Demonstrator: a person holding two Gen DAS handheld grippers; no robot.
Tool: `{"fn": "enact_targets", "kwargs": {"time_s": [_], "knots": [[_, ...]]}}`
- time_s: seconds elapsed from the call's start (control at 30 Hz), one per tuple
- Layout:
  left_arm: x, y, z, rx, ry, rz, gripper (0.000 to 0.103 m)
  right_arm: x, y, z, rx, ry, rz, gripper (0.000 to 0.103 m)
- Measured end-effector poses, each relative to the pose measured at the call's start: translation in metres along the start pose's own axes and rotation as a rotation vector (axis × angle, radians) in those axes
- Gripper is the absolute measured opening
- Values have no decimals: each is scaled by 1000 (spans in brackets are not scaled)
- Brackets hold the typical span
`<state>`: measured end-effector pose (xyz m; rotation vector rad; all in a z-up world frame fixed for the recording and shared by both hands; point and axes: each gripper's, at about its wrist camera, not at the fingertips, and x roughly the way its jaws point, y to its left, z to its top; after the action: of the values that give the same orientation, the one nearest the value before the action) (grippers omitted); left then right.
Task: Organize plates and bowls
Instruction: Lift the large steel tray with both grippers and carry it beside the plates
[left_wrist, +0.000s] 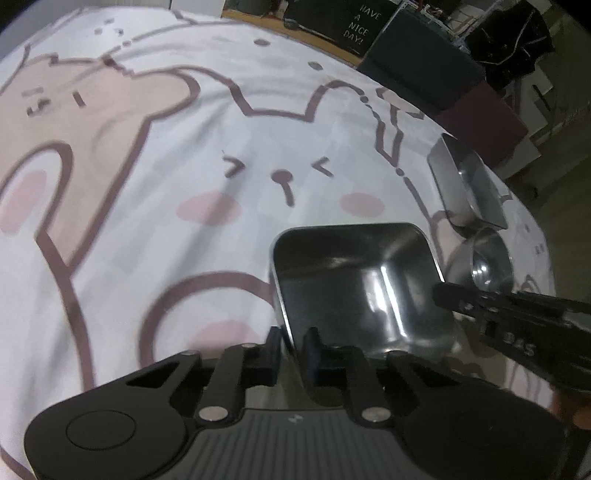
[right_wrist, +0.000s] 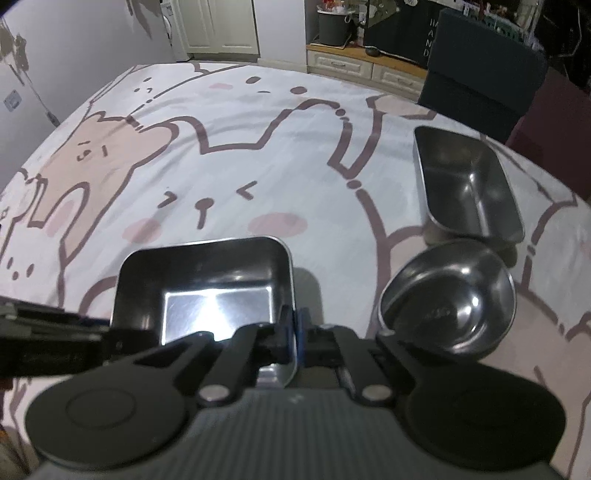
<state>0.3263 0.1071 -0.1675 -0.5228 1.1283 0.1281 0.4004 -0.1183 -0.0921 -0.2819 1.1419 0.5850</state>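
A square steel tray (left_wrist: 354, 284) is held just above the bunny-print bedsheet (left_wrist: 184, 155). My left gripper (left_wrist: 293, 350) is shut on its left rim. My right gripper (right_wrist: 293, 332) is shut on its right rim; the tray also shows in the right wrist view (right_wrist: 207, 291). A round steel bowl (right_wrist: 448, 299) sits on the sheet to the right of the tray, also seen in the left wrist view (left_wrist: 487, 264). A rectangular steel tray (right_wrist: 469, 184) lies beyond the bowl, also in the left wrist view (left_wrist: 465, 184).
The bedsheet (right_wrist: 258, 155) spreads wide to the left and far side. A dark box (right_wrist: 484, 66) and a maroon one (left_wrist: 484, 118) stand past the far right edge. A wooden cabinet (right_wrist: 354, 62) stands behind the bed.
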Motion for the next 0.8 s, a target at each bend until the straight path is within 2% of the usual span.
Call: {"fn": "enact_targets", "kwargs": {"time_s": [0.33, 0.57, 0.8], "knots": [[-52, 25, 7, 46, -149, 22, 10, -24, 11, -7, 101, -76, 134, 4], [-76, 53, -5, 62, -170, 64, 10, -45, 51, -19, 89, -110, 187, 7], [-87, 79, -26, 66, -143, 109, 10, -50, 102, -38, -3, -66, 193, 9]]}}
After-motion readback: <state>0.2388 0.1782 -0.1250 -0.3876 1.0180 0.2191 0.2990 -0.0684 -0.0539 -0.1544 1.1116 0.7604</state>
